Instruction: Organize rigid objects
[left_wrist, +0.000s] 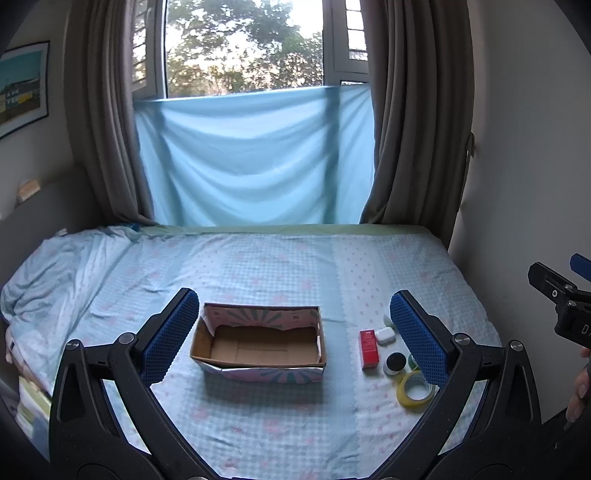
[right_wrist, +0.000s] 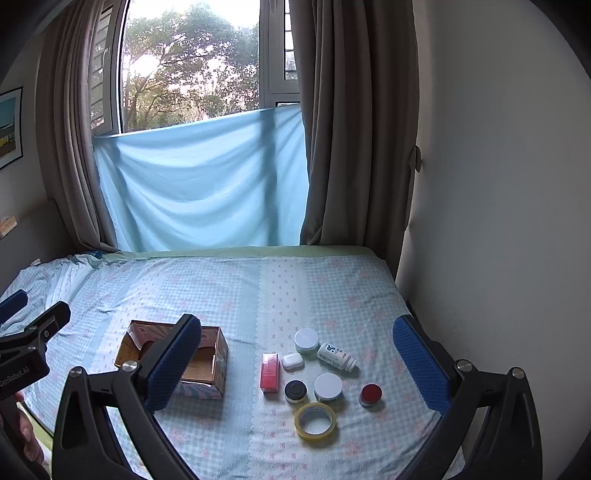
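On the left of the bed (right_wrist: 207, 295), the open cardboard box (left_wrist: 258, 343) is sitting with nothing in it, its flaps torn down and its brown floor showing. The left gripper (left_wrist: 291, 332) is hovering above the bedspread with its jaws wide apart, framing the box between its blue pads and gripping nothing. Moving rightward, the loose items are lying in a cluster well apart from the box: a red carton (right_wrist: 269, 371) lying flat, a white earbud case (right_wrist: 293, 361) just beside it, a white-lidded jar (right_wrist: 306, 340) behind that, a white pill bottle (right_wrist: 336, 356) tipped on its side, a black-capped jar (right_wrist: 295, 391), a larger white-lidded tub (right_wrist: 328, 387), a roll of yellow tape (right_wrist: 315, 420) nearest the camera, and a red-capped jar (right_wrist: 370, 394) at the far right. The right gripper (right_wrist: 295, 369) is also hanging with its jaws spread wide and nothing between them, the whole cluster lying between its pads in the view. Judging from this, the sorting is only beginning: nothing is in the box yet, and the step in hand looks like choosing a first item. The next move probably calls for the right gripper lowering onto one piece, likely the red carton on the box side, closing across its narrow width without nudging the earbud case, then carrying it leftward over the box rim.
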